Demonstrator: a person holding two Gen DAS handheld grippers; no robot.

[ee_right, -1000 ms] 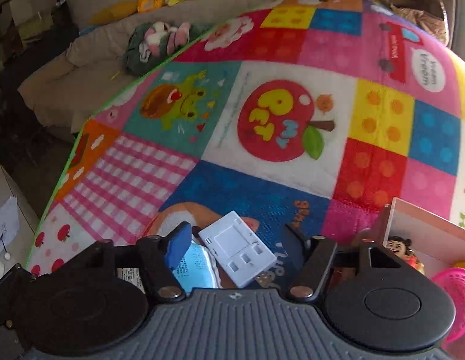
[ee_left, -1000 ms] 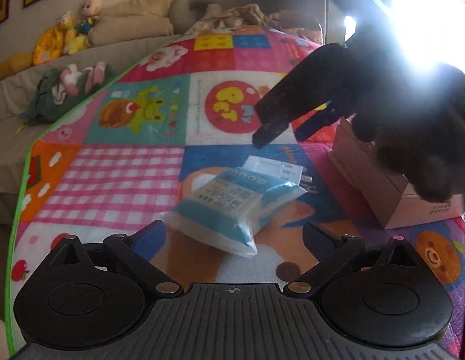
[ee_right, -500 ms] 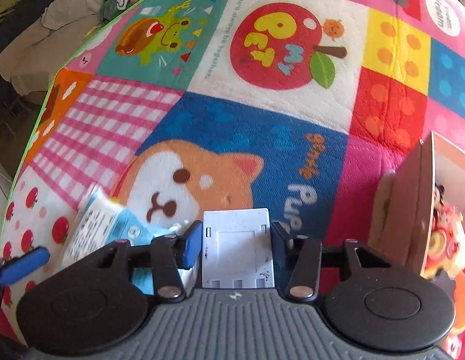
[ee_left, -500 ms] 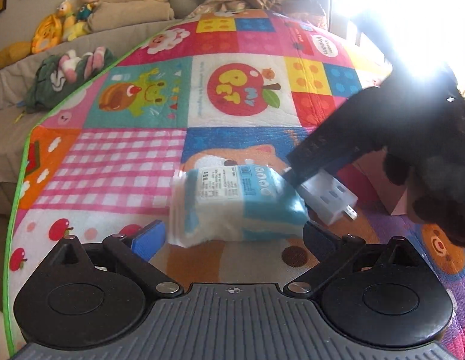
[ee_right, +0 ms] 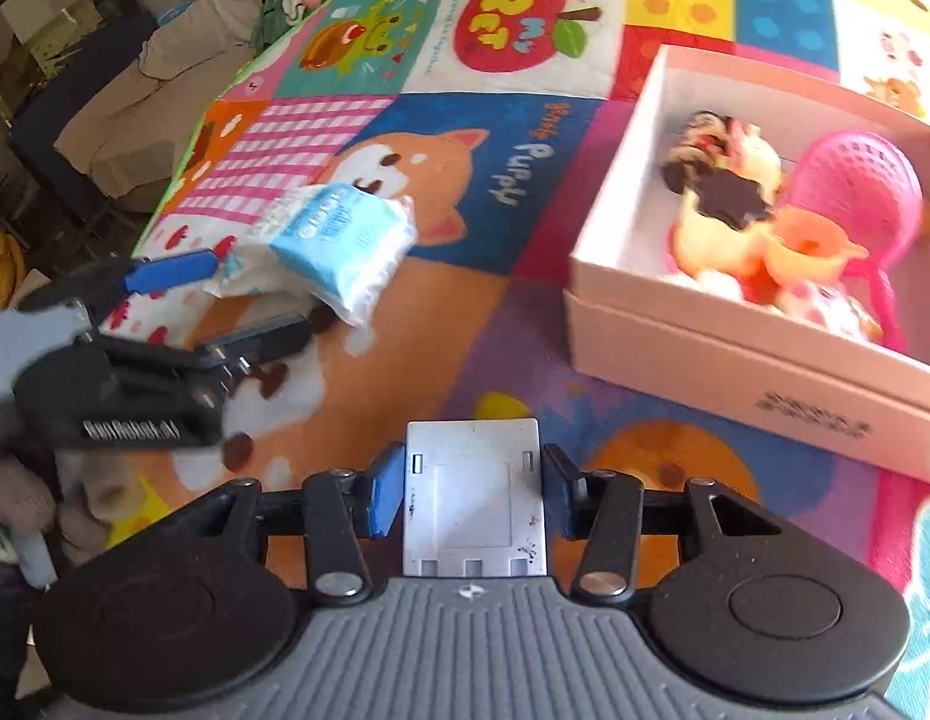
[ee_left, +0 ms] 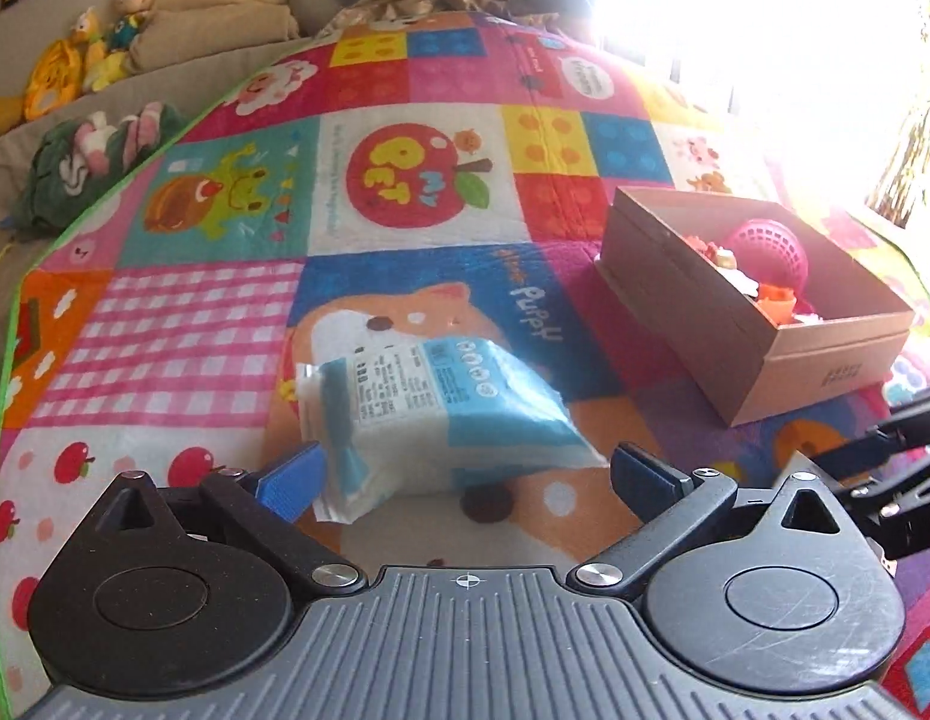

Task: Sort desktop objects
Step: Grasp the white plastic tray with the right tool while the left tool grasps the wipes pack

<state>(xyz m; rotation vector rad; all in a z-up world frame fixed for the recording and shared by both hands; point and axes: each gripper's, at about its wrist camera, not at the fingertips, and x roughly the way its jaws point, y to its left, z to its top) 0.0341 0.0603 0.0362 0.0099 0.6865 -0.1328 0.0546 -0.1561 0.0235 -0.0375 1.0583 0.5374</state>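
Observation:
A blue-and-white tissue pack (ee_left: 432,414) lies on the colourful play mat, between the tips of my open left gripper (ee_left: 465,474); the left finger touches its edge. It also shows in the right wrist view (ee_right: 339,240) with the left gripper (ee_right: 225,300) beside it. My right gripper (ee_right: 474,489) is shut on a white plug adapter (ee_right: 474,498), held above the mat, left of the cardboard box (ee_right: 735,348). The box (ee_left: 705,300) holds toys and a pink mesh ball (ee_right: 855,192).
The play mat (ee_left: 405,192) covers the surface, with a green border at the left. Stuffed toys (ee_left: 99,48) and pillows lie on the sofa behind. Strong window glare fills the upper right of the left wrist view.
My right gripper closed on the white adapter, lifted it off the mat and pulled back toward the box side. My left gripper moved closer around the tissue pack.

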